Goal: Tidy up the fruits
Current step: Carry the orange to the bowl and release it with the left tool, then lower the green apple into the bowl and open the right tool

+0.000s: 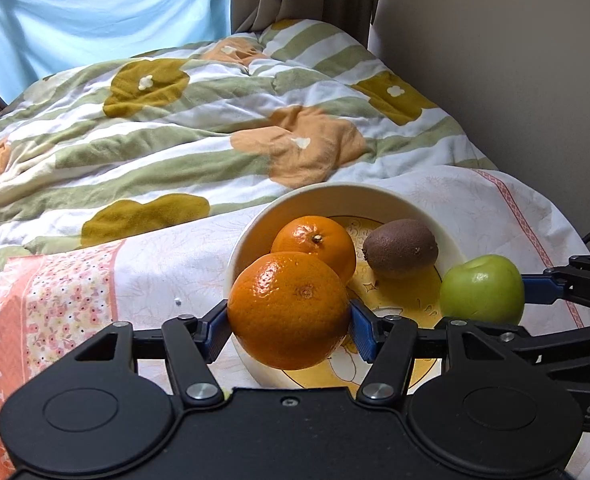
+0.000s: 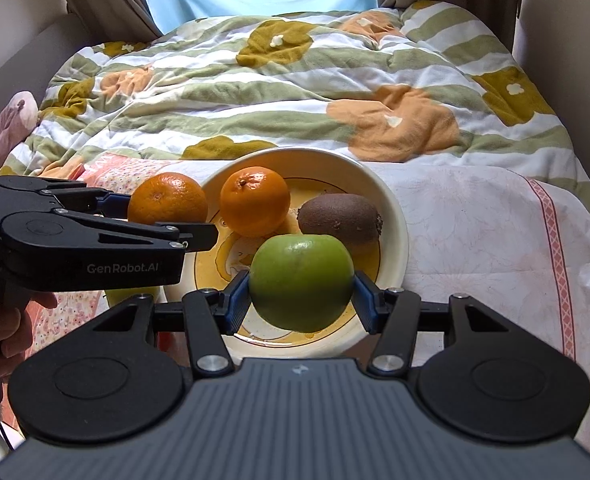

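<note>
**Mia:** The bed (image 2: 295,92) is big and soft, and the bowl (image 2: 395,216) sits on a cloth (image 2: 475,240) on it. So how do we put the fruit in nicely?

**Ben:** Go slow. The left gripper (image 1: 291,320) is squeezed on the big orange (image 1: 290,309), right by the bowl's left rim. The right gripper (image 2: 301,300) is squeezed on the green apple (image 2: 301,280), over the near side of the bowl. I think each one should go low first, then let go, so nothing rolls.

**Mia:** Where is there room?

**Ben:** A small orange (image 2: 255,201) and a kiwi (image 2: 339,220) sit in the back part. The front part looks free.

**Mia:** What can't we see?

**Ben:** The near rim hides behind the grippers. Something green peeks out under the left gripper in the right view, but I can't tell what it is. A hand (image 2: 11,320) is cut off at the edge too.
</note>
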`<state>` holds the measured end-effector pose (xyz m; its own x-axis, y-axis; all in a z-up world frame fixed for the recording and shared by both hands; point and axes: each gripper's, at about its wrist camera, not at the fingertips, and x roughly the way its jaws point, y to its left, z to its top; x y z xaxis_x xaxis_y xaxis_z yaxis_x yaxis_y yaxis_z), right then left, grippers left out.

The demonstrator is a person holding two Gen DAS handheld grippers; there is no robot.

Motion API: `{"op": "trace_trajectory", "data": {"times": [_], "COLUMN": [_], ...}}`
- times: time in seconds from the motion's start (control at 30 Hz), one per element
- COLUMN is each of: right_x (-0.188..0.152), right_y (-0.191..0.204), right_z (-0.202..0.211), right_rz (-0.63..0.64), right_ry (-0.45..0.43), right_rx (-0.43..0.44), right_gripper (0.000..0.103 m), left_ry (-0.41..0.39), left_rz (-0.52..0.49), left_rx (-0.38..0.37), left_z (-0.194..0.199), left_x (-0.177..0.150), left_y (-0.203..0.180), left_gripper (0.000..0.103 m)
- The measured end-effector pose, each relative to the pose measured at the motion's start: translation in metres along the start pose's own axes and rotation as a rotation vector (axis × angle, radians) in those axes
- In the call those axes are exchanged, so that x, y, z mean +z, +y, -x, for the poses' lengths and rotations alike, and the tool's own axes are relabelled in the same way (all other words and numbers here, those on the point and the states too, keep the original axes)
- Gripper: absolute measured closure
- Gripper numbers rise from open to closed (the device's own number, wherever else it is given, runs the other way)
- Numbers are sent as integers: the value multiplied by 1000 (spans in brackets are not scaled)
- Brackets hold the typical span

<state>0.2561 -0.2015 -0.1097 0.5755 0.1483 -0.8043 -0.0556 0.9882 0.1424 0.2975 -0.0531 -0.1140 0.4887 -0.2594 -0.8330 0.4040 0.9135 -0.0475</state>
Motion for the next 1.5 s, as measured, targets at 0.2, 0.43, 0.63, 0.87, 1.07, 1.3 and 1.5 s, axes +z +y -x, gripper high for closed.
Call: {"op": "trace_trajectory", "data": {"times": [0.2,0.43,0.63,0.87,1.07,1.3,1.5], "right_x": [1,3,3,11,20,17,15], "right_y": [-12,-18,-24,-26,-29,-29,-32], "right_z": [-5,-5,-1,-2,-22,-38,-35], "right_rz": [-29,-30,-10,-12,-42,-60,-91], "right_ry": [14,15,16,7,18,45,6], "right_rx": [-32,-39,-38,-24,-11,-6,-4], "right_gripper": [35,35,35,35,35,34,14], "left_ry": [39,-25,-27,-65,-66,-66,-64], "left_rz": [-16,-14,8,42,51,57,54], "left_rx": [-6,-6,20,64,92,108,121], "left_z": [-16,-3,11,40,47,50,51], "left_x": [1,10,10,-1,-9,-17,-22], "left_y": [0,0,5,8,8,9,8], "left_gripper": [38,10,9,6,6,6,6]}}
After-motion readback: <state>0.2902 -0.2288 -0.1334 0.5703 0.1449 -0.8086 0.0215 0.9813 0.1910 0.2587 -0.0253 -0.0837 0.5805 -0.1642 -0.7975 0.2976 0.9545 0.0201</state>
